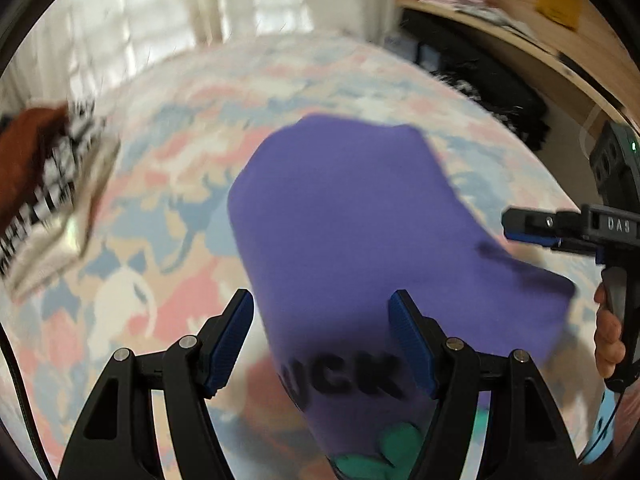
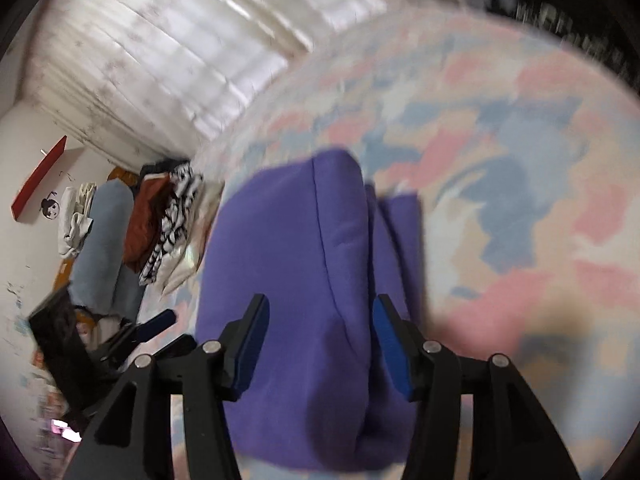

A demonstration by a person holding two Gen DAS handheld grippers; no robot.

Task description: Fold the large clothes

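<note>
A purple sweatshirt [image 1: 344,216] lies folded on a bed covered by a pastel patterned bedspread [image 1: 168,184], with black lettering and green shapes showing at its near end in the left wrist view. The left gripper [image 1: 322,336] hangs above that near end with its blue-padded fingers [image 1: 232,340] spread apart, the cloth seen between them but not pinched. The right gripper [image 2: 320,344] likewise stands with its jaws parted over the thick folded edge of the garment [image 2: 288,280], pads clear of the fabric; in the left wrist view it appears at the far right [image 1: 532,228], held by the person's hand [image 1: 608,336]. Neither tool grips anything, so the step in hand looks like the release at the close of a fold, with the garment nearly or fully done. The next move probably calls for either a last smoothing of the bundle or lifting it toward the pile, which would need both grippers to close on the thick layered edges without letting the layers slip apart. To the left on the bed sits a stack of folded clothes [image 2: 160,224], rust-coloured and black-and-white checked pieces among them, well apart from the sweatshirt. A curtained window [image 1: 180,4] lies at the far side and a wooden desk [image 1: 520,40] at the far right. Nothing stands between the grippers and the garment, though both views are blurred
</note>
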